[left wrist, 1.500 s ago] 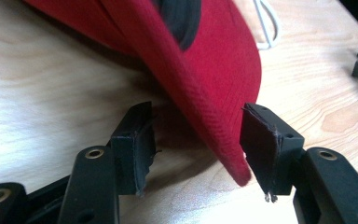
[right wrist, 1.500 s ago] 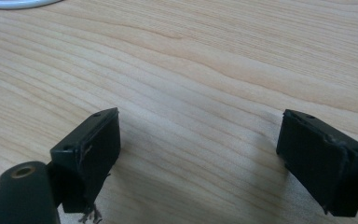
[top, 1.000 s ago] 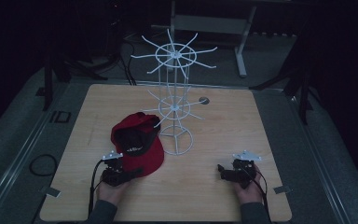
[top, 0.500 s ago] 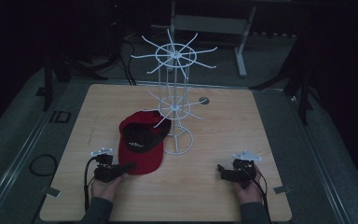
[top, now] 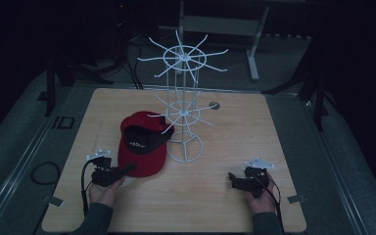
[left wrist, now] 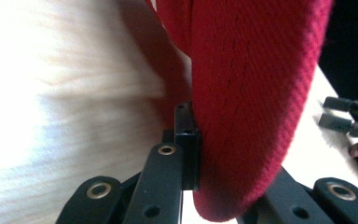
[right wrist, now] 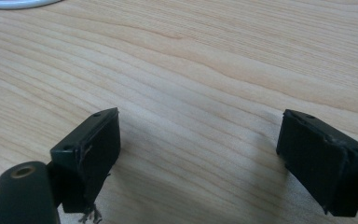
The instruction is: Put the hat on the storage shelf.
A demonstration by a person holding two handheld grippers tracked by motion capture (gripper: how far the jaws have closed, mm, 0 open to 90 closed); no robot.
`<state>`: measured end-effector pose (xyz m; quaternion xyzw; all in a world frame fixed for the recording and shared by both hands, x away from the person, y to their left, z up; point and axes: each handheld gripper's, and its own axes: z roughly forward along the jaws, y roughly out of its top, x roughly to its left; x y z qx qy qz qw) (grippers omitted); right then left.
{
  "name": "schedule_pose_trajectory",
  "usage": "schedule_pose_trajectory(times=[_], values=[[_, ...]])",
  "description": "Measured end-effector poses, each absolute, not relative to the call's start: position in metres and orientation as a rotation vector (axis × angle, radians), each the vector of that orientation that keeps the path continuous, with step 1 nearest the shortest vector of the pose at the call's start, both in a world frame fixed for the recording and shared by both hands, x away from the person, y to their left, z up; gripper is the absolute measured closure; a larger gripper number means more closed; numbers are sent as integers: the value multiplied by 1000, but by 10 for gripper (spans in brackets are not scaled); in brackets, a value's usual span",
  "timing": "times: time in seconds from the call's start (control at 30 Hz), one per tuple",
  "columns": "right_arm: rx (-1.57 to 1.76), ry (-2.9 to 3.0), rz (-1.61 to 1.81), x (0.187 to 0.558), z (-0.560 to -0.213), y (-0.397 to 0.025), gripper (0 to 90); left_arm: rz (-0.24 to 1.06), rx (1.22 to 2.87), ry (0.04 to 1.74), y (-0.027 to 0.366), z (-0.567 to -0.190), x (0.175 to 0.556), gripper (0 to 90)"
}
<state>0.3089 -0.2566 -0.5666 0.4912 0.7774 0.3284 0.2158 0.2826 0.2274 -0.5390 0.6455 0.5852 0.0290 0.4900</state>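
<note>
Left hand-held gripper (top: 127, 170) clamping red cap (top: 142, 142) brim

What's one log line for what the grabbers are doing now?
left gripper: shut on red cap brim | right gripper: open, over table | wire rack: bare

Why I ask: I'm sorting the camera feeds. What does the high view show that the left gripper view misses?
High view alone: the white wire rack, the whole table edge, and the cap's open inside facing up. Left gripper view alone: one jaw pressed against the cap's brim, with the brim between the jaws of the left gripper. Shared: the red cap, the wooden tabletop, and the right gripper.
</note>
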Motion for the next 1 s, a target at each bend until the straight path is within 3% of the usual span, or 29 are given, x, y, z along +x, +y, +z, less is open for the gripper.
schedule_pose_trajectory(times=[1.0], values=[[1363, 2154, 910, 309, -567, -256, 133, 204, 1446, 1411, 262, -495, 290, 857]])
